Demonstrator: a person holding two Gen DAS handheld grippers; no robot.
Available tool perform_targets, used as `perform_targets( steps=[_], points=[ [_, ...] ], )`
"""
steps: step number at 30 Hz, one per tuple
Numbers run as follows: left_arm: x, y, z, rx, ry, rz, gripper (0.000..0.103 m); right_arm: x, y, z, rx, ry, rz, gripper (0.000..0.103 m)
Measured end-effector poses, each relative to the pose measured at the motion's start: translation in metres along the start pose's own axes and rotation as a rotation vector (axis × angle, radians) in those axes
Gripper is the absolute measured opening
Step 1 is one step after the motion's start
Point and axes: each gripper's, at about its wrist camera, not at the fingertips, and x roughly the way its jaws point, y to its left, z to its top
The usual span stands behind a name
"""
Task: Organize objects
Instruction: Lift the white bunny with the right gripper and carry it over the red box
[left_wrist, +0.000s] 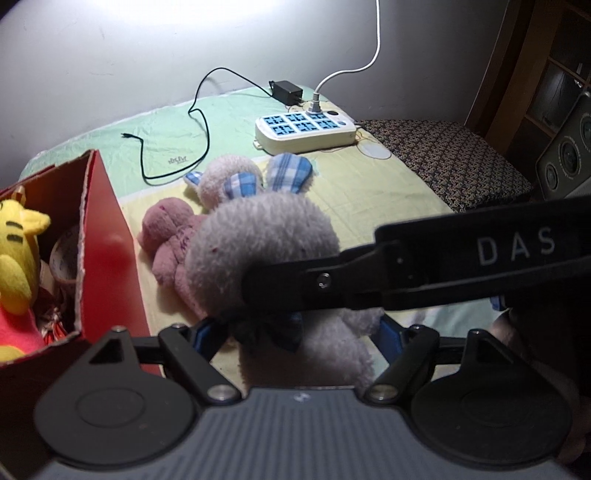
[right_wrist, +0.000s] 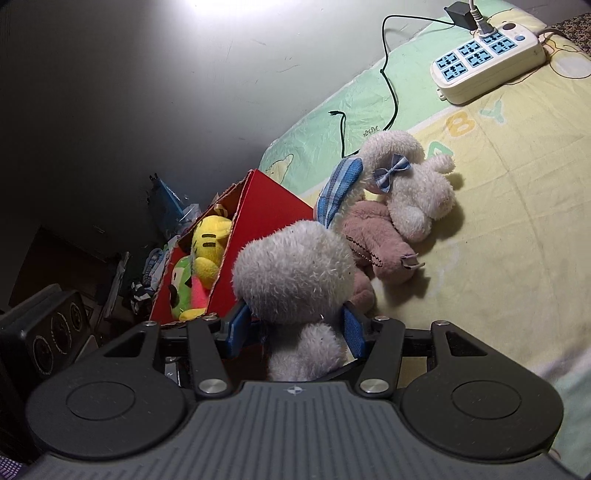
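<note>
Bunny (right_wrist: 295, 273) sits pinched at its neck between both grippers' blue fingers (right_wrist: 240, 326): the right gripper (right_wrist: 293, 328) and the left gripper (left_wrist: 295, 332), raised over the bed (right_wrist: 498, 221). Likely mid-carry; next, swing left and drop it into the red box (right_wrist: 258, 214) beside the yellow toy (right_wrist: 210, 247).

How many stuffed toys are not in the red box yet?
3: a grey bunny between both grippers' pads, a pink plush and a white bunny lying on the bed. More may be hidden behind.
</note>
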Motion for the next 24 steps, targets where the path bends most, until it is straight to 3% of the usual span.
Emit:
perform_targets(
  steps=[12, 24],
  points=[
    [-0.056, 0.034, -0.014, -0.024, -0.086, -0.017, 0.080, 0.008, 0.057, -0.020, -0.061, -0.042, 0.028, 0.056],
    [-0.094, 0.093, 0.008, -0.015, -0.209, -0.018, 0.080, 0.038, 0.116, 0.000, -0.164, -0.135, 0.046, 0.056]
  ],
)
